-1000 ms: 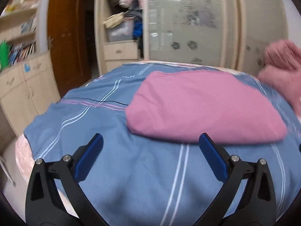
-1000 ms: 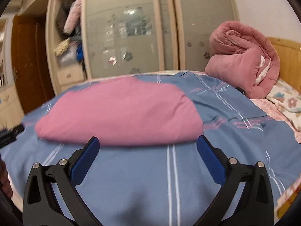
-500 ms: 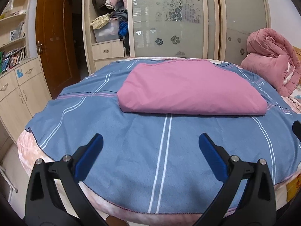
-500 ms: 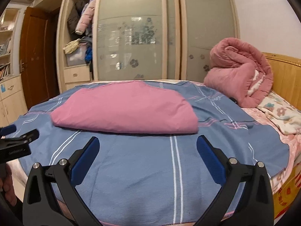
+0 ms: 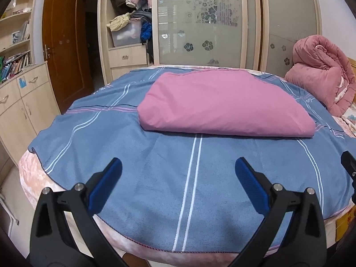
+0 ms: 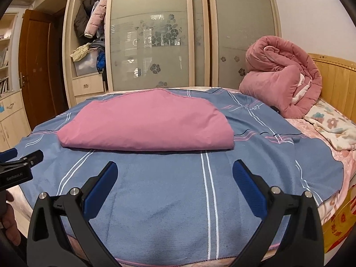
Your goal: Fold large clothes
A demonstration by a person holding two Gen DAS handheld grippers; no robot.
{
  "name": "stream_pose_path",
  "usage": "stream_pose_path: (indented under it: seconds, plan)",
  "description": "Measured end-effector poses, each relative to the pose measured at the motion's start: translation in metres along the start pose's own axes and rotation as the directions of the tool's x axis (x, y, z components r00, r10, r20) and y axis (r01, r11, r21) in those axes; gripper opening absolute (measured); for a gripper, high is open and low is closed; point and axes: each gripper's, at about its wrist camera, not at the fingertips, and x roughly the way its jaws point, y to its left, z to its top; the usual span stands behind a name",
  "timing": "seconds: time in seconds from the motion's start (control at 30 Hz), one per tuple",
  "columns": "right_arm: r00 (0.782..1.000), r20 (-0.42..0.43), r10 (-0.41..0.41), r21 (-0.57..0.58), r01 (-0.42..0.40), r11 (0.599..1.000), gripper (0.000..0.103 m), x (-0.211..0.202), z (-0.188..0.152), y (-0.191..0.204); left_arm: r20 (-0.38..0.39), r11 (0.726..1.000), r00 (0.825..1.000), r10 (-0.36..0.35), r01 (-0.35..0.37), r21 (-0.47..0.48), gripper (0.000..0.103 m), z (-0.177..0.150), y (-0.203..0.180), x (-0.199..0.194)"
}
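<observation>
The left hand-held gripper (image 5: 178, 173) hangs over the near edge of the bed (image 5: 66, 200), jaws spread wide and holding nothing. The folded pink cloth (image 5: 220, 104) lies straight ahead and well apart from it, on the blue striped blanket (image 5: 155, 166), its long axis running left to right. The right hand-held gripper (image 6: 175, 173) is just as wide open and empty; from it the cloth (image 6: 151, 124) sits ahead and slightly left. Neither looks clearly nearer, and both would have to reach forward.

Frosted sliding wardrobe (image 5: 200, 22) behind the bed (image 5: 55, 178), wooden door (image 5: 64, 44) left.
</observation>
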Motion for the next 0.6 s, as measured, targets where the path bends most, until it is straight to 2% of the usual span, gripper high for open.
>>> stream_pose_path:
  seconds: [0.43,0.6]
  plan:
    - [1.000,0.001,0.001,-0.006,-0.001,1.000,0.102,0.0006,-0.0009,-0.0006,-0.009,1.000,1.000,0.026,-0.026,-0.013,0.101,0.0011,0.0016,0.0016]
    - [1.000,-0.002,0.004,-0.008,-0.004,1.000,0.102,0.0011,-0.0013,0.0003,-0.009,1.000,1.000,0.009,-0.009,-0.008,0.101,0.0021,0.0009,0.0008]
